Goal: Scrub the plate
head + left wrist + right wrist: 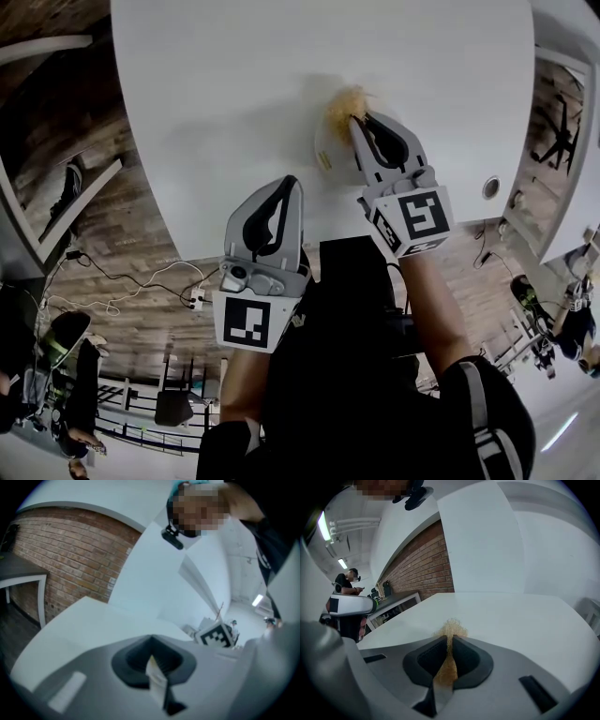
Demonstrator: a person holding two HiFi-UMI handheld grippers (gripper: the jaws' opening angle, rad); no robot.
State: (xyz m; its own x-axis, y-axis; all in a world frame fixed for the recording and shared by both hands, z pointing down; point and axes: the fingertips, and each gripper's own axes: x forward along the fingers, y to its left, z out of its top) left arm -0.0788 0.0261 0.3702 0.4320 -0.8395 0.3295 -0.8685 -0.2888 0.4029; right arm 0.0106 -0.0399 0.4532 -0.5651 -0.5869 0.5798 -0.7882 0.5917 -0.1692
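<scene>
Right gripper view: your right tongs [449, 641] pinch the golden scouring pad [451, 629] at the plate [322, 141]; left tongs [292, 182] closed nearby. Scrubbing step, by my read; next, rub across

Golden scrubber [451, 629], white table [281, 84], red brick wall [70, 559]

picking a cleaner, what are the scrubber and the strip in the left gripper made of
Scrubber: golden frizzy tangle, looks like a fine metal or plant-fibre scourer, clamped in the right gripper. Strip: thin, flat, pale, matte; perhaps card or plastic, unclear.
</scene>
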